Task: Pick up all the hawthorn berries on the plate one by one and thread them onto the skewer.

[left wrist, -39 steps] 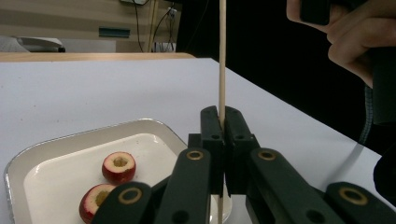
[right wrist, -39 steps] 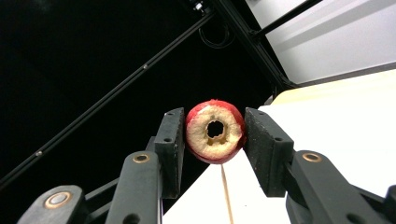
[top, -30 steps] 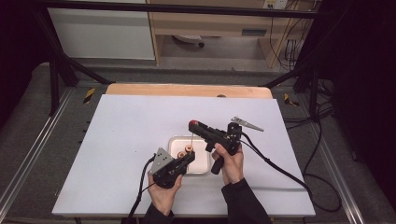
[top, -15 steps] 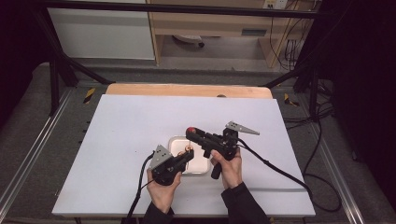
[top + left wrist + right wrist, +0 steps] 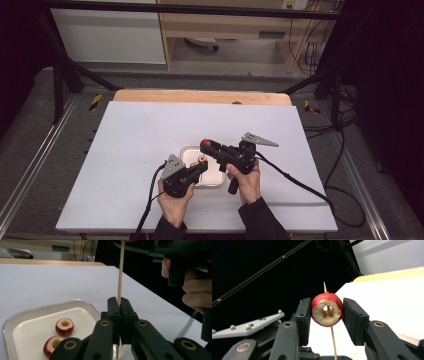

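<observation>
Two grippers worked one thin wooden skewer [image 5: 120, 272] between them. The left gripper [image 5: 119, 315] had its jaws pressed together on the lower part of the stick, which rose upright from between them, its lower end coming down over the white tray [image 5: 30, 312]. The right gripper [image 5: 326, 312] pinched a cored red fruit piece [image 5: 327, 312] between its jaws, and the skewer ran through it, the sharp tip showing just above the fruit. Two more cored pieces [image 5: 64, 326] lay on the tray to the left of the left jaws.

Judging by its look, the skewer was light, stiff along its length but easy to snap if bent, so a hold low down and close to the fruit seemed safest. The fruit looked soft and hollow, likely to split under a hard squeeze; gripping across its skinned sides, as here, seemed right.

From the high view, the left hand [image 5: 172, 202] held its gripper pointing forward and to the right over the tray, while the right hand [image 5: 247, 180] held its gripper level above it, pointing left.
</observation>
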`<control>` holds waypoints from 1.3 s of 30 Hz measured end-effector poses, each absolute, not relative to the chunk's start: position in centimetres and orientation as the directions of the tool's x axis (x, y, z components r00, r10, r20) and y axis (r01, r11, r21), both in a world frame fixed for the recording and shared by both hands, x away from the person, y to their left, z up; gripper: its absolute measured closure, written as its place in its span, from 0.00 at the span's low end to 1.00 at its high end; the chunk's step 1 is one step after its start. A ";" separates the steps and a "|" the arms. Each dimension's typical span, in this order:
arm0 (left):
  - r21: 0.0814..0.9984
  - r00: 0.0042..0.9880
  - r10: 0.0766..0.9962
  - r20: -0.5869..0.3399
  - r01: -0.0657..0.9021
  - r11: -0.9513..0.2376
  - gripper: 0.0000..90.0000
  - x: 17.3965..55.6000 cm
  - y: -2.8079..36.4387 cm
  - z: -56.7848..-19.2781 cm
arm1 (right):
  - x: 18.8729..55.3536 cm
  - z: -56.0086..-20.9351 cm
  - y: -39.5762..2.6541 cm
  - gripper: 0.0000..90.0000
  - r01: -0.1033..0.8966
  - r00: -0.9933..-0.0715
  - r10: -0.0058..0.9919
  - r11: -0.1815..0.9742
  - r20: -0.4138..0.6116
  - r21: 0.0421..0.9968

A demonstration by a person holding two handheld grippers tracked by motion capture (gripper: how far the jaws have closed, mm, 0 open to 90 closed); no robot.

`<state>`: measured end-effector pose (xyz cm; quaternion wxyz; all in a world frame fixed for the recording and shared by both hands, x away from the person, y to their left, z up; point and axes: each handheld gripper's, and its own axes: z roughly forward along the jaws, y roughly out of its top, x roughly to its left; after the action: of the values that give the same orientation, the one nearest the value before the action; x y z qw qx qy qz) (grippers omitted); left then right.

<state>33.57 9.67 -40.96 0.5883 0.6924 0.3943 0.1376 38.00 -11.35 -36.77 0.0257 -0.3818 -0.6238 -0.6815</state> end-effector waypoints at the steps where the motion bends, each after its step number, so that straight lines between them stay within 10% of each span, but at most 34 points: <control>1: 0.923 0.652 0.708 -0.272 0.385 0.001 0.99 33.6 9.6 -41.0 | 38.0 -37.0 -11.4 0.67 0.514 -0.704 0.440 -0.226 0.557 0.828; 39: 0.932 0.661 0.721 -0.208 0.359 -0.060 0.99 33.8 9.1 -40.7 | 37.2 -39.3 -11.8 0.67 0.580 -0.695 0.426 -0.143 0.579 0.802</control>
<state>33.76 9.13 -40.67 0.5706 0.7106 0.3797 0.1587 37.21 -11.76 -39.34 0.0595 -0.3858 -0.6520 -0.6500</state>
